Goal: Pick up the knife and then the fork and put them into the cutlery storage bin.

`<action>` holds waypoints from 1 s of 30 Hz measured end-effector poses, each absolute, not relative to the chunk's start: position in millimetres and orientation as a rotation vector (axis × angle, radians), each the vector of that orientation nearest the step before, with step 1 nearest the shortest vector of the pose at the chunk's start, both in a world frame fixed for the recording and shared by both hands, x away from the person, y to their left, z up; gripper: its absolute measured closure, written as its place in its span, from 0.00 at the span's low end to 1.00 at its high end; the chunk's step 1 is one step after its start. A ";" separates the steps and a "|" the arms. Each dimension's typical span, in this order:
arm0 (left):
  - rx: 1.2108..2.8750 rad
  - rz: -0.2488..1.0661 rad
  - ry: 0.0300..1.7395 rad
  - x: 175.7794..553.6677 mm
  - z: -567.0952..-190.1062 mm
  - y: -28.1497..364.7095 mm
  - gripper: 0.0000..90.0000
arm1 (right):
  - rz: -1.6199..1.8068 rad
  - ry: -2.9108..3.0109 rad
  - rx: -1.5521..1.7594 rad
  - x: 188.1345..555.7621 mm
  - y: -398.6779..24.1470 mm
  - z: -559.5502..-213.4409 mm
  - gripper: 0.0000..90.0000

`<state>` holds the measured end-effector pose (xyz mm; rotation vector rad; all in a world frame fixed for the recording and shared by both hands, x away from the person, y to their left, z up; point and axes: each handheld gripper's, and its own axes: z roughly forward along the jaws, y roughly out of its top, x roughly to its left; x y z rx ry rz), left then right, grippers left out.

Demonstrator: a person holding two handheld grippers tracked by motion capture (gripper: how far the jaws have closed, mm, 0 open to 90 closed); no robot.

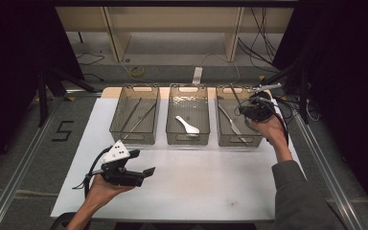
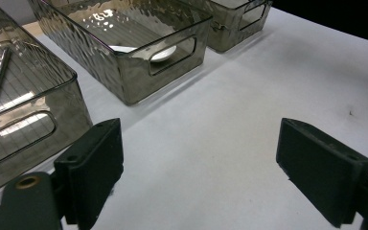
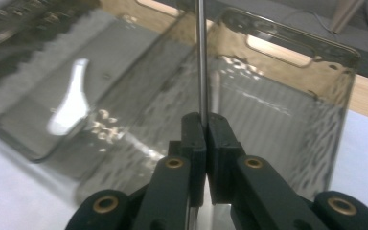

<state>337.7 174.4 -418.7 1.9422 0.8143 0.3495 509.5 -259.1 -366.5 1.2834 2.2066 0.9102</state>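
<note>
While clamped tight on a thin metal utensil handle [image 3: 201, 57], right tool [image 1: 256, 109] hovering over right bin [image 1: 226, 138], jaws fully closed with the rod standing up between the pads. Cannot tell whether fork, knife or chopstick; working end hidden below the jaws. Knife [image 1: 231, 123] already lying in that same bin, white spoon [image 1: 188, 125] in middle bin [image 1: 172, 139], chopsticks [image 1: 139, 117] in left bin [image 1: 117, 136]. Left tool [image 1: 141, 175] parked low over white surface [image 1: 211, 187], jaws spread wide, nothing between them. Risks: slim handle likely to pivot or slip in a pinch that narrow; lower end could catch the bin rim and tip the bin; early release could drop it across the wall instead of inside.
</note>
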 end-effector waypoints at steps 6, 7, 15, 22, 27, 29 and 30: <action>1.943 0.351 0.811 338.1 -418.6 174.6 0.18 | 0.844 2.218 1.310 525.9 -258.0 -371.7 0.98; 1.943 0.353 0.810 338.0 -418.4 174.5 0.18 | 0.836 2.220 1.317 527.7 -257.4 -372.8 0.98; 1.916 0.353 0.814 337.3 -416.7 174.6 0.18 | 0.748 2.235 1.342 541.7 -253.3 -384.5 0.98; 1.912 0.351 0.816 337.5 -416.7 174.3 0.18 | 0.713 2.246 1.357 547.6 -249.5 -396.1 0.98; 1.914 0.351 0.813 337.0 -416.4 173.4 0.18 | 0.696 2.254 1.379 551.0 -243.6 -403.4 0.97; 1.915 0.348 0.814 337.2 -416.5 173.3 0.18 | 0.690 2.262 1.387 551.4 -240.9 -406.5 0.97; 1.914 0.344 0.813 337.2 -416.6 173.2 0.18 | 0.689 2.265 1.396 551.4 -239.8 -407.8 0.97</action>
